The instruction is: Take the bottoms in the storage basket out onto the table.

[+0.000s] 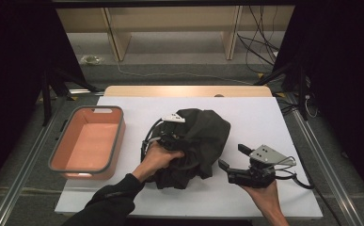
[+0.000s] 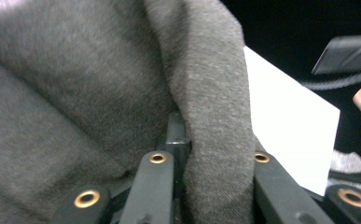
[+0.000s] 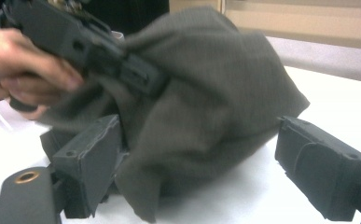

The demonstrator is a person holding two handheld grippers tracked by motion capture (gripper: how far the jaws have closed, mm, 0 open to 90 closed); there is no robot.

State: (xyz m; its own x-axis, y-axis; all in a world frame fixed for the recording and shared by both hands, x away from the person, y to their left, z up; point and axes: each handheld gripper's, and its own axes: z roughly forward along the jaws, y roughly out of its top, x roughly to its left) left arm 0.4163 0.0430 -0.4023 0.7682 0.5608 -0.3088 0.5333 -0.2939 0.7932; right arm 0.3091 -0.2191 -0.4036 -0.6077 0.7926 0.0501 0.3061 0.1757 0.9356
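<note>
My left gripper (image 1: 177,134) is pinching a fold of the dark cloth (image 1: 203,141) piled in the middle of the white table (image 1: 264,117), and my right gripper (image 1: 231,157) waits wide open and empty just beside the cloth's right side.

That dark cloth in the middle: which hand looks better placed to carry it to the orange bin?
Probably the left. The left claw grips the dark cloth and sits nearer the orange bin. The right claw stands open beside the cloth, farther off.
</note>
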